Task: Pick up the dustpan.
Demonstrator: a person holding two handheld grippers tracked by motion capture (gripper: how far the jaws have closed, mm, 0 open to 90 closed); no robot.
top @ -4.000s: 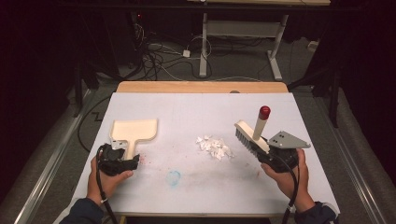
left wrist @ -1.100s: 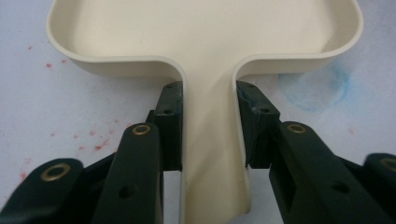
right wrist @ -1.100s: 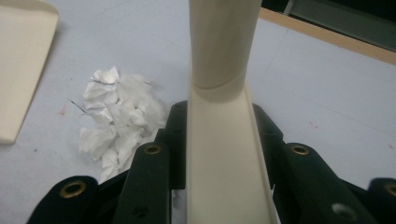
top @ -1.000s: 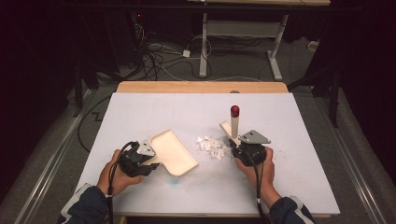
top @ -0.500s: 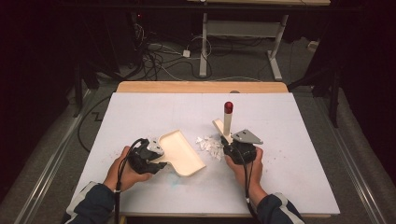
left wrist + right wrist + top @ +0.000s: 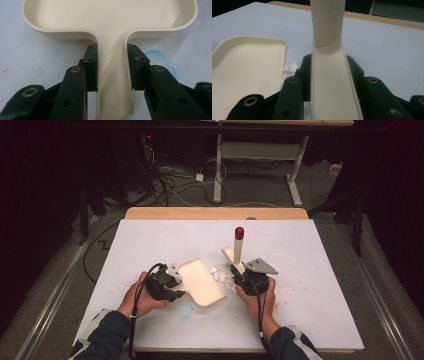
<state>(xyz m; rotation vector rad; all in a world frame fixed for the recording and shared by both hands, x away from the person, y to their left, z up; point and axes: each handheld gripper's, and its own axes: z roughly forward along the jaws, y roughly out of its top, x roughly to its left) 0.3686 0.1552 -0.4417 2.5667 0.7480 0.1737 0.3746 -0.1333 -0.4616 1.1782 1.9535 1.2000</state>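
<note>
Clamping the flat handle of a cream plastic dustpan (image 6: pixel 201 282), the left gripper (image 6: pixel 167 283) has its black jaws pressed against both sides of that handle, as the left gripper view shows close up: the handle (image 6: pixel 112 75) is a shallow channel with raised, rounded edges that widens into the pan's smooth, glossy tray with a low curved rim. In the high view the dustpan lies low over the white worktop (image 6: pixel 150 240), its open mouth turned toward the right gripper. The person's left hand (image 6: pixel 141 299) wraps the gripper from behind, a dark sleeve with a pale stripe below it.

The right gripper (image 6: pixel 248 279) holds a brush (image 6: pixel 236 251) of the same cream plastic. In the right gripper view its jaws close on the brush's long trough-shaped back, which narrows into a round, matt handle (image 6: pixel 327 22) rising away from the camera. From above, that handle stands nearly upright and ends in a dark red rounded cap (image 6: pixel 239 233). A grey three-cornered plate sits on top of this gripper.

Between the dustpan's mouth and the brush lies a small heap of crumpled white paper scraps (image 6: pixel 220 274), just beside the pan's front edge; a few scraps show in the right gripper view next to the pan's rim (image 6: pixel 290 67).

The worktop is a matt white sheet over a wooden board, whose pale edge shows along the far side. A faint blue smudge (image 6: pixel 186 310) marks the sheet near the dustpan, and fine reddish specks dot it.
</note>
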